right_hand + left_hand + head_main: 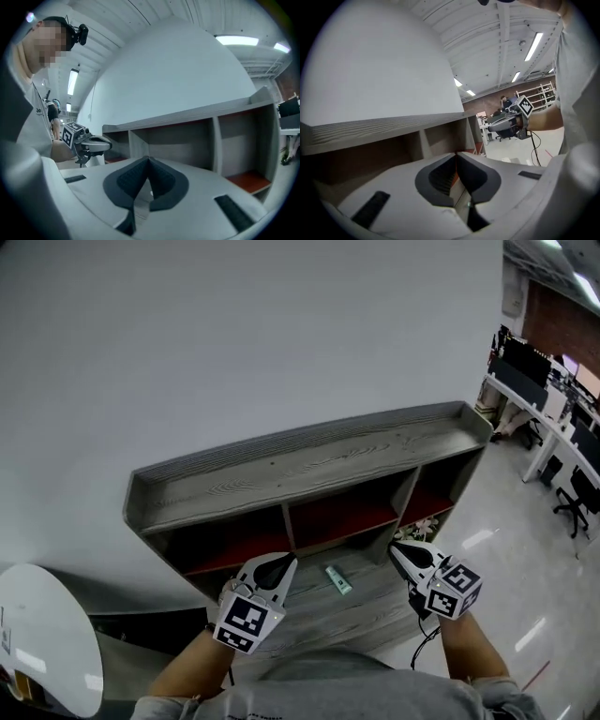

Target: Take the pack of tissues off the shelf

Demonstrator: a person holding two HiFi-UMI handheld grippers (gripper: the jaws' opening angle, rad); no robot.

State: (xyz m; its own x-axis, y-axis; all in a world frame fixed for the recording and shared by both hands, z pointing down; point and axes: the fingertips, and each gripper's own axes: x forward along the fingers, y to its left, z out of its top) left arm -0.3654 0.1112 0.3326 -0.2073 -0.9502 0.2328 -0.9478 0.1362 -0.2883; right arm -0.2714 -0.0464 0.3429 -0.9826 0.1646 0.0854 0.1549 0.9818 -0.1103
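**Tissue pack on the shelf's lower board, both grippers closed**

The pack of tissues (pixel 338 579), small and pale green, lay flat on the shelf's (pixel 309 460) grey lower board, just below the middle compartment. It was on the open board, not inside any compartment. Above it, three compartments with red floors ran side by side under the shelf's rimmed top.

The left gripper (pixel 284 562) hovered before the shelf's left compartment, jaws pressed together with nothing between them. The right gripper (pixel 397 550) hovered before the shelf's right compartment, jaws likewise together on nothing. The pack lay between the two, touched by neither.

A white round table (pixel 47 638) stood off the shelf's left end, and office desks (pixel 539 418) beyond its right end.
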